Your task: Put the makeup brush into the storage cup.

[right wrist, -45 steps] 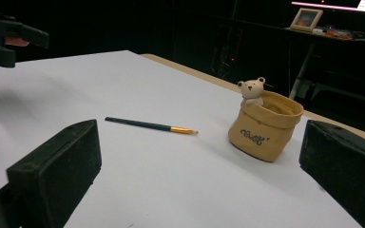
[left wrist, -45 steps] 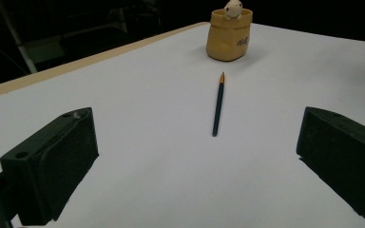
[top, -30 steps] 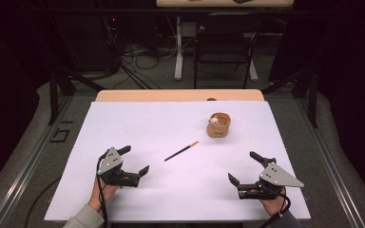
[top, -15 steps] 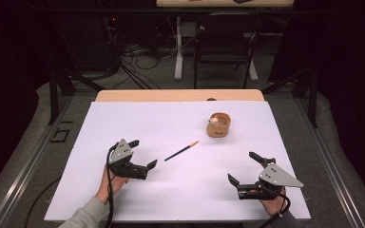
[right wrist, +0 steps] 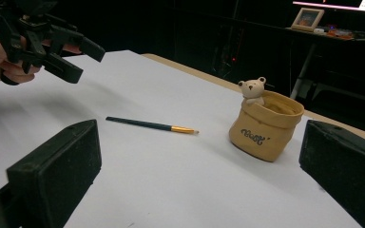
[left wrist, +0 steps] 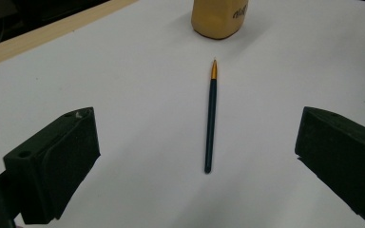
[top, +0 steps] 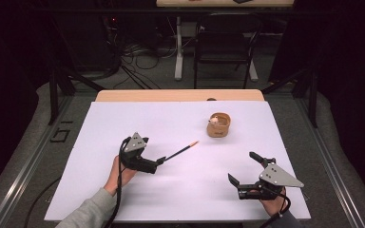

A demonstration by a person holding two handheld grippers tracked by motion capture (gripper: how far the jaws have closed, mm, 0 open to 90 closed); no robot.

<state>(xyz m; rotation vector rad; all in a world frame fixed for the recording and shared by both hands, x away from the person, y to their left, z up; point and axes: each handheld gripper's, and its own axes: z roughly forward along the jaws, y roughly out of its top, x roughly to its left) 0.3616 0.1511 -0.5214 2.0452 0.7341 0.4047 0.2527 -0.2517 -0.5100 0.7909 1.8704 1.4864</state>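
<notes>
The left gripper (top: 159, 161) hovers at the pencil's (left wrist: 210, 118) near end, jaws spread. The right gripper (top: 244, 171) rests on the worktop (top: 171, 118) at near right, jaws spread too.

The pen (left wrist: 210, 116) is dark teal with a gold tip. The pouch-shaped holder (right wrist: 266, 124) is tan with dark lettering and a cream bear figure at its 11 o'clock rim. The table (top: 171, 118) is white with a pale wood edge; the fingers (left wrist: 52, 166) are black.
</notes>
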